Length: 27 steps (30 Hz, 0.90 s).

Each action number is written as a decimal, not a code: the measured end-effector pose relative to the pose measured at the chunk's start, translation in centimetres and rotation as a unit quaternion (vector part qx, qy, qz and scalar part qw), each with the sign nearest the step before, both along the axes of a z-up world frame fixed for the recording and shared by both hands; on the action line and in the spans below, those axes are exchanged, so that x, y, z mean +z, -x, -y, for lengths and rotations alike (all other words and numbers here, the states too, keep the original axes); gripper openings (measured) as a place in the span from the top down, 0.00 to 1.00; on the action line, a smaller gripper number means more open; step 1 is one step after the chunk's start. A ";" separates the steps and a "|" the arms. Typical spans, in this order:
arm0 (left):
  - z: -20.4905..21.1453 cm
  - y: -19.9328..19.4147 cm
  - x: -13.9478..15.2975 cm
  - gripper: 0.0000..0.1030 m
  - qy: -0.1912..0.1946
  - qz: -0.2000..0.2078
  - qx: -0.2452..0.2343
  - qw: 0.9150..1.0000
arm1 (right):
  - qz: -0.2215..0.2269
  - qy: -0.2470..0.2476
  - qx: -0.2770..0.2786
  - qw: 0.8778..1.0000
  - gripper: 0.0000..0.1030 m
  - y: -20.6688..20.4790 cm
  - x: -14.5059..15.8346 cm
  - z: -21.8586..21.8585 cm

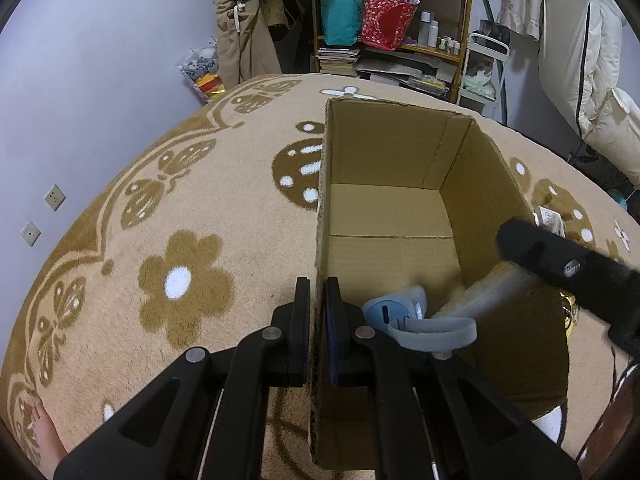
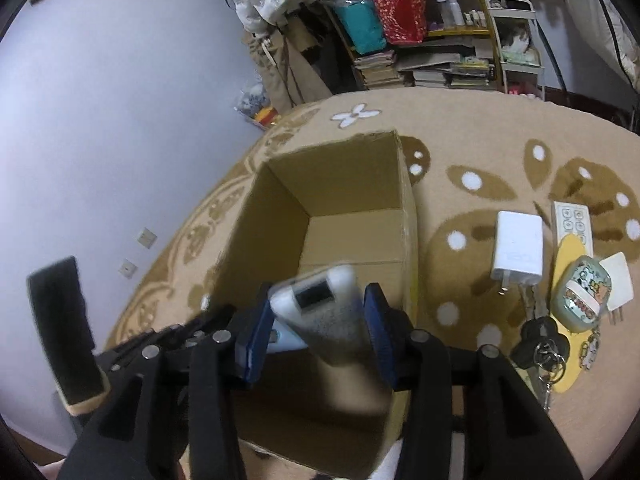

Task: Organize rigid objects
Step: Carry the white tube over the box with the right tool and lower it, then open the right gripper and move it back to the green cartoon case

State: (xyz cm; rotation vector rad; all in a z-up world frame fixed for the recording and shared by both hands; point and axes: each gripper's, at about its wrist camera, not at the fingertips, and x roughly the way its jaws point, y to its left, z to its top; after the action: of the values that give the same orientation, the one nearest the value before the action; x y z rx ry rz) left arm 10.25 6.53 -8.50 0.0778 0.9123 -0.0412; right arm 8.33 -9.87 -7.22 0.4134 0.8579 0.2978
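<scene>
Cardboard box, brown and open on top (image 2: 352,208), sits on the tan flower rug (image 1: 180,216). My left gripper (image 1: 318,332) pinches the box's near left wall between its jaws. My right gripper (image 2: 316,320) is over the box, its jaws spread around a blurry white gadget with a small dark screen (image 2: 320,300). Only the right view shows a white plug charger (image 2: 518,256), white remote (image 2: 572,224), black keys (image 2: 540,344) and cartoon case (image 2: 582,292) on the rug beside the box.
</scene>
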 end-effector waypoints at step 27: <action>0.1 0.1 0.0 0.93 0.000 -0.002 -0.001 1.000 | 0.041 0.081 -0.066 0.994 0.00 2.0 3.0 6.0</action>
State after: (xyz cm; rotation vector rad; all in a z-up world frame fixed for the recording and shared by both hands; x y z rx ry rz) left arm 10.19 6.47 -8.49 0.0788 0.9153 -0.0439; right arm 6.38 -15.85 -4.22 0.3019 0.7644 0.1209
